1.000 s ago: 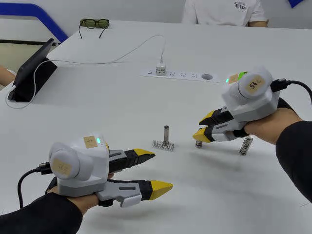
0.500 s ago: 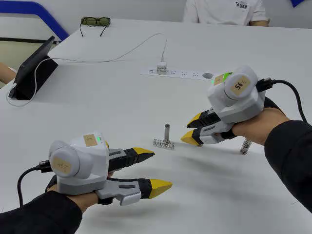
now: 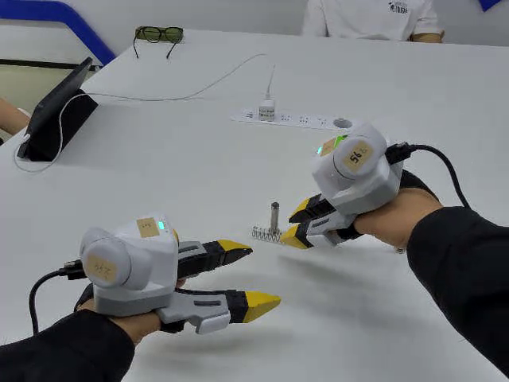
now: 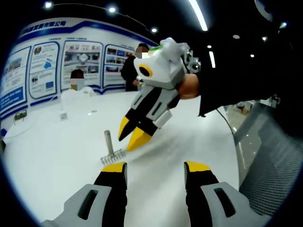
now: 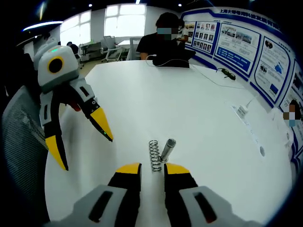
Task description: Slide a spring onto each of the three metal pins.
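Centre of the head view: the spring [image 3: 267, 234] lies flat beside the upright pin [image 3: 274, 216], long axis pointing into your nearer right gripper [image 3: 294, 224], jaws narrowly parted and empty; your left gripper [image 3: 258, 276] gapes empty at lower left.

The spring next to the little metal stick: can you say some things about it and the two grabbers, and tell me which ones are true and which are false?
1. The spring lies on its side on the table, beside the pin. True.
2. The pin has a spring on it. False: the pin is bare.
3. The right gripper has its tips close to the spring. True.
4. The left gripper holds the spring. False: it is open and empty, well apart from the spring.
5. A pair of glasses lies at the far side of the table. True.
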